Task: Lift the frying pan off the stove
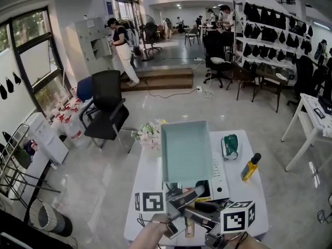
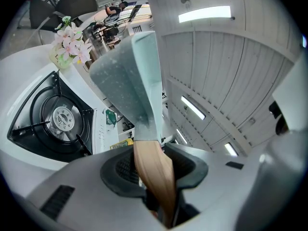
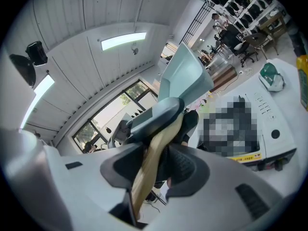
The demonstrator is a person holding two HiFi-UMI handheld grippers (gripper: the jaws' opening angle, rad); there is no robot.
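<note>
Frying pan point(image 1: 187, 152) – pale teal, square – off stove point(image 1: 220, 183), held in air, tilted steeply; burner point(image 2: 57, 117) bare at 8 o'clock of pan in left gripper view. Wooden handle point(image 2: 154, 172) runs back toward person. Left gripper point(image 1: 182, 197) clamped on handle, jaws partly apart around it. Right gripper point(image 1: 207, 210) likewise closed on handle point(image 3: 149, 165), just behind left one. White table point(image 1: 148, 191) below. Oil bottle point(image 1: 250, 167) at 3 o'clock of pan, flowers point(image 1: 148, 134) at 10 o'clock – both apart from stove.
</note>
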